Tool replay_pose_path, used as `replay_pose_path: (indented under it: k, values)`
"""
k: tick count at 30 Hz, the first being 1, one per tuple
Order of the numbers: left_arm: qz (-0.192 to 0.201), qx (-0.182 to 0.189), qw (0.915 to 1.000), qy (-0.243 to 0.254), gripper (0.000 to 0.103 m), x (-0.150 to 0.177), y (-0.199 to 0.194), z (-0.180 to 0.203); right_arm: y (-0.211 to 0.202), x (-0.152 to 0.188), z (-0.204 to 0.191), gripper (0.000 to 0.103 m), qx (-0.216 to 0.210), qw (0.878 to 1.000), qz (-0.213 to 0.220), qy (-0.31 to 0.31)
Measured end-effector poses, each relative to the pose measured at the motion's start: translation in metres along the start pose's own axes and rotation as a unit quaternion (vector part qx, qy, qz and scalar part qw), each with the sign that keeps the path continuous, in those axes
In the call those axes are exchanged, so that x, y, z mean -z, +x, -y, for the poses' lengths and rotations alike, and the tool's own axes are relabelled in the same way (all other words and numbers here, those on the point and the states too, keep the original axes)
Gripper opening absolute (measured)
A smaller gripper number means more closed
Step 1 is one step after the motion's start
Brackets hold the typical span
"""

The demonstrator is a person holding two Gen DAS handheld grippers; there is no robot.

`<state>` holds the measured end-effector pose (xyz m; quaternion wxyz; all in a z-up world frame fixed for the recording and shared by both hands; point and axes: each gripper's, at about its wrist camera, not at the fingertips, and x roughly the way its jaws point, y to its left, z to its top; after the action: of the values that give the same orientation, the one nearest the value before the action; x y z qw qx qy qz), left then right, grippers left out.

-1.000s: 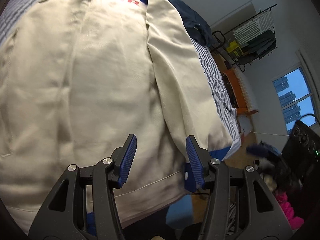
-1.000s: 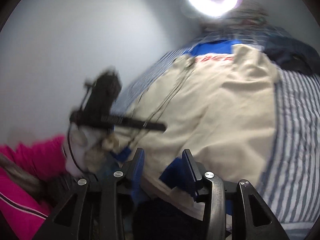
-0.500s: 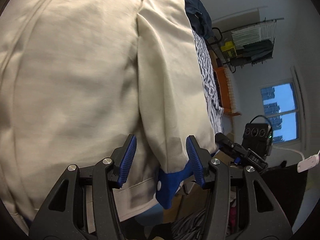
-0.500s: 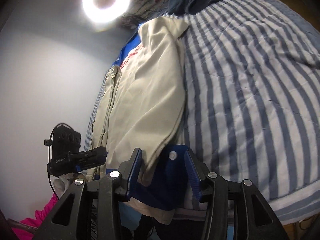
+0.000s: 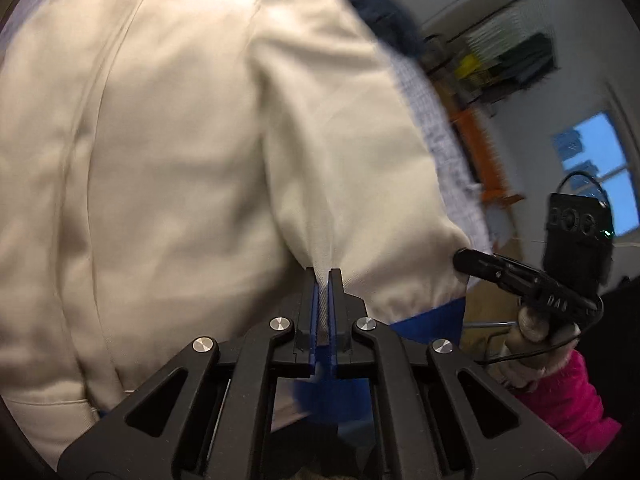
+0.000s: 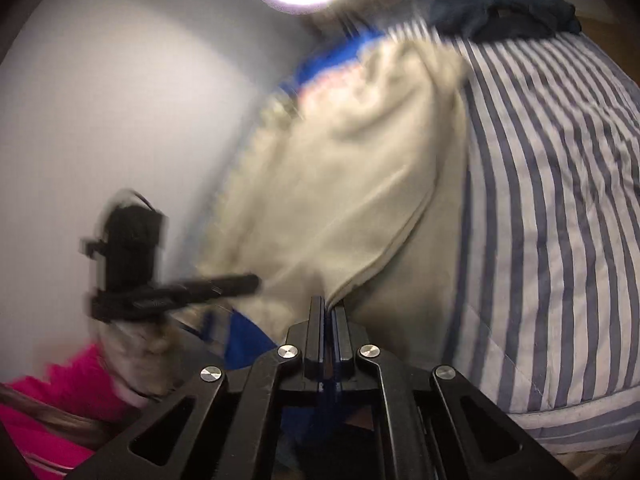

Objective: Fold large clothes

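Now both of your tongs are pinched together on the cream jacket (image 5: 192, 168), which lies flat along the bed (image 6: 560, 208), on its blue-and-white striped cover. Your left tongs (image 5: 322, 280) clamp a ridge of the smooth woven sleeve cloth just above the gathered blue cuff (image 5: 428, 320), and the fabric puckers into fine creases at the blue ribbed pads. Your right tongs (image 6: 328, 312) grip the jacket's folded edge nearest you, where a stitched seam runs toward them. Beyond the jacket, at the bed's far end, sits a rumpled dark navy garment (image 6: 512, 8). Motion blur softens the cloth's texture.
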<state>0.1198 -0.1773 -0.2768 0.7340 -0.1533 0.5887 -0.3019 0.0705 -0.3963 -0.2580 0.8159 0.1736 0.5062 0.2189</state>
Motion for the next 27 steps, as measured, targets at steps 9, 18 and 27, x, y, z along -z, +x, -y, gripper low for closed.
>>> replay_pose_path:
  k: [9, 18, 27]
  values:
    - [0.003, -0.02, 0.9997, 0.01, 0.001, 0.011, 0.005, 0.002, -0.014, -0.051, 0.021, 0.042, -0.038, 0.998, 0.055, 0.012]
    - [-0.002, -0.032, 0.9994, 0.013, 0.002, 0.007, 0.009, 0.001, 0.015, -0.147, 0.105, 0.034, -0.033, 0.982, 0.114, 0.149]
    - [-0.005, -0.034, 0.9993, 0.012, 0.002, 0.003, 0.014, 0.003, 0.07, -0.179, 0.136, 0.034, -0.032, 0.978, 0.072, 0.191]
